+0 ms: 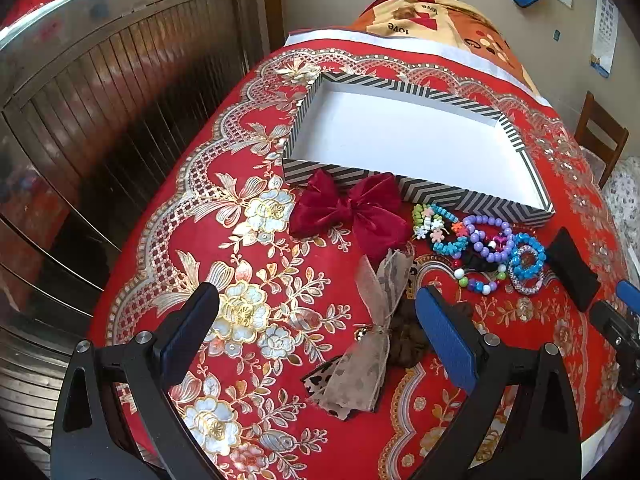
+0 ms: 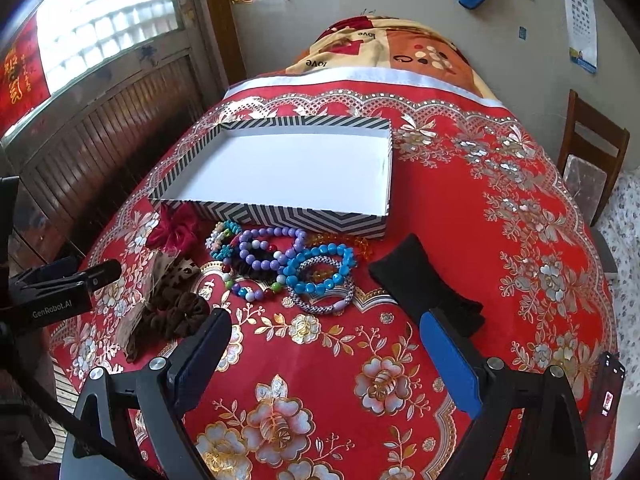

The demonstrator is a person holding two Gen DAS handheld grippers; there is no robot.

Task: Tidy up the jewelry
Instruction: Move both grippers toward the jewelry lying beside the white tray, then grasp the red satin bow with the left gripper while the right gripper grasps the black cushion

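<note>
A shallow striped box [image 1: 472,201] [image 2: 280,216] with a bare white floor lies on the red floral cloth. In front of it sits a heap of bead bracelets [image 1: 492,246] [image 2: 296,264]: purple, blue, multicoloured. A dark red bow [image 1: 352,208] [image 2: 172,230], a beige gauze bow [image 1: 372,344] and a brown scrunchie [image 1: 408,344] [image 2: 176,316] lie to the left of the heap. A black bow [image 1: 572,268] [image 2: 420,280] lies to its right. My left gripper [image 1: 316,336] hovers open over the gauze bow. My right gripper [image 2: 326,356] stands open, short of the bracelets. Neither holds anything.
The table [image 2: 460,208] is covered by the red cloth and drops off at the left toward a wooden slatted door [image 1: 100,128]. A wooden chair [image 2: 592,160] stands at the right. A patterned blanket [image 2: 392,50] lies beyond the box. A phone [image 2: 608,392] rests at the table's right edge.
</note>
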